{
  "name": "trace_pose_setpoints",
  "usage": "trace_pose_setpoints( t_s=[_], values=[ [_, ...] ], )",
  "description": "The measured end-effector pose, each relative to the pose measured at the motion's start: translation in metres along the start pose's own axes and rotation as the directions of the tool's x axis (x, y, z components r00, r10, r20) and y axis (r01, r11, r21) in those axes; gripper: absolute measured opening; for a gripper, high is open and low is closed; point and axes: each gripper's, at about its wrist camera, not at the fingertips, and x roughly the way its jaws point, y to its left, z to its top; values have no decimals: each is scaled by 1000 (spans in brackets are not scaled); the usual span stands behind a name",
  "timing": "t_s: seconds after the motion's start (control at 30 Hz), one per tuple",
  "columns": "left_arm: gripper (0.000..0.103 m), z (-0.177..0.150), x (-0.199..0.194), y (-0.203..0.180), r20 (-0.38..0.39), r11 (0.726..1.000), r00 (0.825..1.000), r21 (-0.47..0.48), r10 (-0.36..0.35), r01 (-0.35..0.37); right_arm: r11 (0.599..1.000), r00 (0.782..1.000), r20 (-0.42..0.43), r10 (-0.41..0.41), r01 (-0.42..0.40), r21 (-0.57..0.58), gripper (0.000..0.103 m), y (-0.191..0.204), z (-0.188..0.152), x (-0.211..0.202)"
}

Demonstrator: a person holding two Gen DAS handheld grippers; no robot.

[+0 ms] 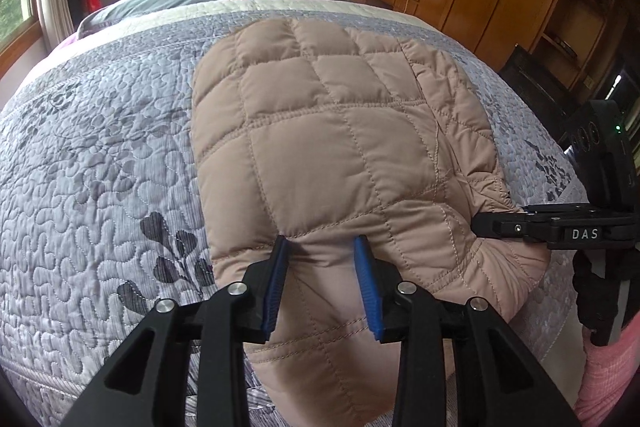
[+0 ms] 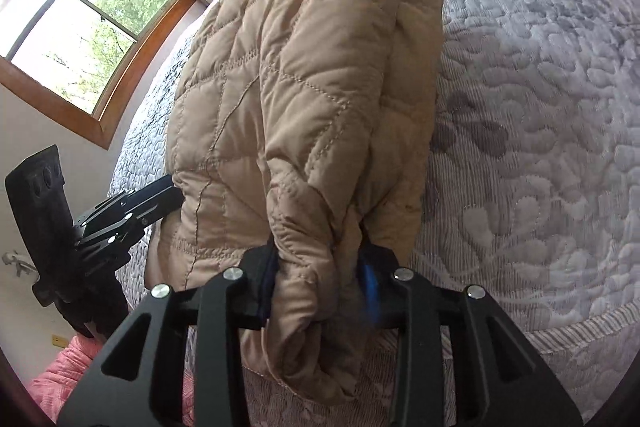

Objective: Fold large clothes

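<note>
Left gripper [image 1: 322, 247]: blue fingers [image 1: 276, 275] apart, tips sunk into a fold of the jacket [image 1: 340, 131] near its front edge. Cloth bulges between the pads; the gap looks wider than the pinched fold, so no firm clamp seen.

Right gripper [image 2: 320, 267]: a thick bunch of jacket [image 2: 304, 87] fills the space between its fingers. Left pad dark and pressed against cloth; right pad blurred blue, partly covered. Reads as clamped on the bunch, though the blur leaves some doubt.

Jacket: tan, puffy, quilted in large squares with visible stitch lines. It lies on the bed [image 1: 100, 147], roughly centred across the quilt, near edge hanging over the bed's front. From the left view it looks mostly flat, folded to a rounded block, a sleeve or side panel doubled along the right. From the right view the near end is lifted and gathered, hanging in a roll below the fingers.

Quilt: pale grey-lilac, leaf and pebble stitching.

Hard to make out: the right gripper's fingertips in the left view are buried at the jacket's right edge [image 1: 556, 223]. The left gripper's tips in the right view vanish behind the jacket [image 2: 132, 211]. Collar, zip and cuffs not identifiable. Pink cloth at the frame corners is cut off.
</note>
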Motion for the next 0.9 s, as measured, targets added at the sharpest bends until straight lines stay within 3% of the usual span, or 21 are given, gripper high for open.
trace_pose_setpoints(
  t_s=[0.1, 0.2, 0.3, 0.47, 0.67, 0.9],
  values=[
    [35, -3, -17, 2, 15, 1000, 1000, -7, 26, -25, 996, 995, 54, -80, 83, -40, 49, 15, -2, -26],
    [35, -9, -43, 0, 66, 998, 995, 3, 69, -69, 984, 980, 134, -149, 160, -83, 49, 32, -9, -57],
    [35, -16, -62, -3, 99, 999, 994, -2, 48, -48, 972, 967, 199, -158, 188, -143, 46, 54, -21, -81],
    [35, -27, -73, -14, 94, 1000, 995, 1, -28, 28, 965, 988, 137, -73, 104, -240, 40, 79, -34, -78],
    [35, -41, -50, -22, 20, 997, 997, 1, -75, 75, 955, 983, 107, -146, 169, -243, 35, 72, -35, -56],
    [33, -46, -27, -16, -28, 994, 994, 10, -107, 107, 974, 987, 28, -156, 159, -160, 28, 31, -38, -21]
  ],
)
